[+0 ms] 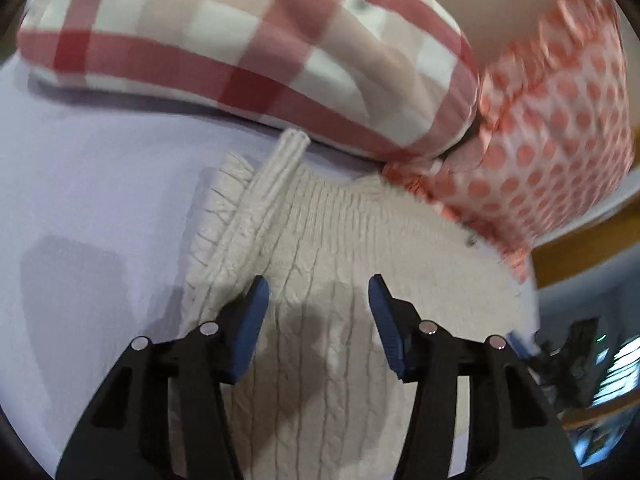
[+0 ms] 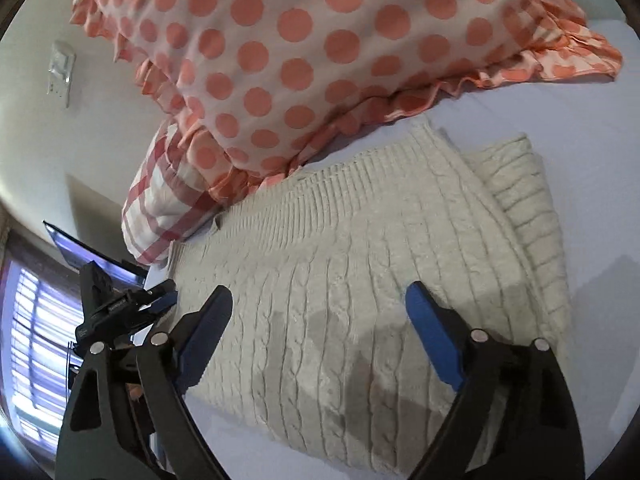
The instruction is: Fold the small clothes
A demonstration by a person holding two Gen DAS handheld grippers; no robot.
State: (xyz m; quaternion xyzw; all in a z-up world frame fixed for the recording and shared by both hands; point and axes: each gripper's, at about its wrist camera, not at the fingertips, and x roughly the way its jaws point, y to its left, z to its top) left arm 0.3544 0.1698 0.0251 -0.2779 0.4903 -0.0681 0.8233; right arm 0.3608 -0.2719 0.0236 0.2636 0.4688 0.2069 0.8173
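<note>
Lying folded on the bedsheet (image 2: 580, 152), cream sweater (image 2: 360, 248), beside pillows (image 2: 300, 60).

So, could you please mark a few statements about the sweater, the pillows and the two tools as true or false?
1. The cream cable-knit sweater lies on a pale lavender sheet. True.
2. The left tool is clamped shut on the sweater. False: its jaws stand open above the knit, gripping nothing.
3. The polka-dot pillow has a ruffled edge. True.
4. The right tool holds a sleeve. False: it is open over the sweater's body, holding nothing.
5. The checked pillow is blue and white. False: it is red and white.
6. A sleeve lies folded across the sweater's body. True.
</note>
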